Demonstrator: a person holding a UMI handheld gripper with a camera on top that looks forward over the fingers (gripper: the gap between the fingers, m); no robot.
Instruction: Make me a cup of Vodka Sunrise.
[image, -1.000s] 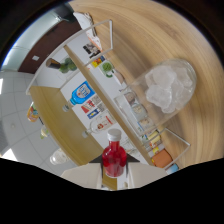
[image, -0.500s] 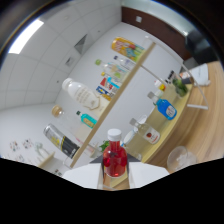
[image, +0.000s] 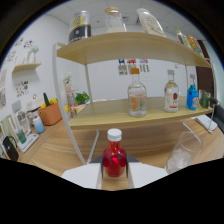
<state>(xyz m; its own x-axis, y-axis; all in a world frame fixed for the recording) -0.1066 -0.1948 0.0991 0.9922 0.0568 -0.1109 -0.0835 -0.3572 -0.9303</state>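
The hand-held gripper (image: 115, 172) is clamped on a small red bottle (image: 114, 159) with a white cap, held upright between its fingers above the wooden counter (image: 55, 155). Just beyond and to the right stands a clear glass (image: 182, 152) on the counter. Behind it, a two-tier wooden shelf (image: 130, 114) carries a clear bottle with an orange label (image: 137, 94), another clear bottle (image: 171, 95) and a blue bottle (image: 192, 95).

I'm looking at a home-bar style corner set up in a white-walled room; beyond the tongs stands a two-tier wooden shelf (image: 135, 114) carrying liquor bottles (image: 137, 93); it sits on a wooden counter (image: 55, 150); off to the left a potted plant (image: 48, 112) and small wall pictures (image: 22, 86) suggest an office or studio.
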